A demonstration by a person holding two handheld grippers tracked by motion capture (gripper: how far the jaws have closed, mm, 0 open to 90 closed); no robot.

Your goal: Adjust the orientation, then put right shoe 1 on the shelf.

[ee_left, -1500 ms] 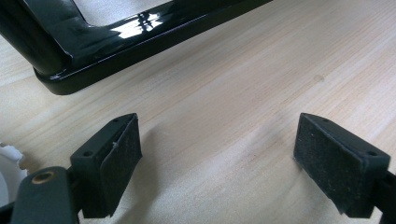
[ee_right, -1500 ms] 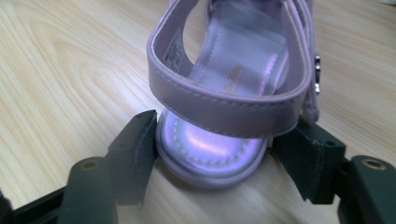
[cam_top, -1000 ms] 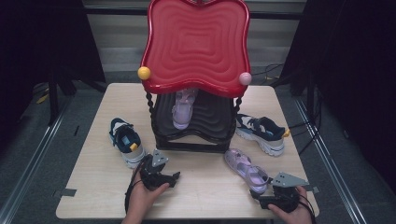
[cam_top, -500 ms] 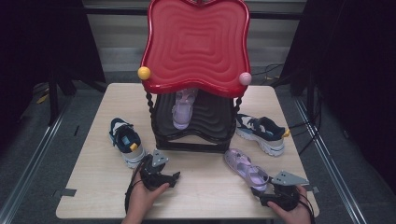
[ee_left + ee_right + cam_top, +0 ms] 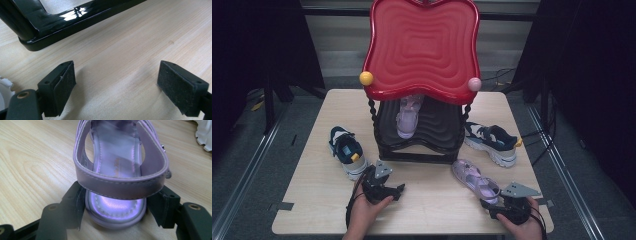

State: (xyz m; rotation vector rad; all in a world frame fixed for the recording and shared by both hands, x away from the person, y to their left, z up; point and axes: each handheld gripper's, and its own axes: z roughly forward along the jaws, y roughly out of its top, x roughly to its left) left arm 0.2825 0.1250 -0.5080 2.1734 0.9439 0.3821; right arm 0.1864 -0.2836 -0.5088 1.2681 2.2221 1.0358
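A lilac strappy child's sandal of glossy synthetic material (image 5: 117,170) is shown lying flat on the pale wood-grain table (image 5: 432,200), its heel end set between the jaws of the right claw (image 5: 113,207). The jaws of this claw have just been closing; the pads (image 5: 80,205) stand on either side of the heel sole, close to it or just touching, and a firm press cannot be confirmed. The sandal is judged light. Its sole appears moderately stiff, whereas the heel strap above the pads is thin and soft and would probably fold if pinched. The glossy finish is judged somewhat slippery, so hold is best taken across the sole edge at the heel, low down, rather than on the strap.

Ahead of the right claw, a second lilac sandal (image 5: 408,116) rests on the black ribbed lower shelf of a rack with a red wavy top (image 5: 422,50). A navy and white sneaker (image 5: 491,142) lies ahead and to the side.

The left claw (image 5: 116,83) is held wide open and empty over bare table, the rack's black base rail (image 5: 72,22) just ahead of it and another navy sneaker (image 5: 346,152) just beside it.
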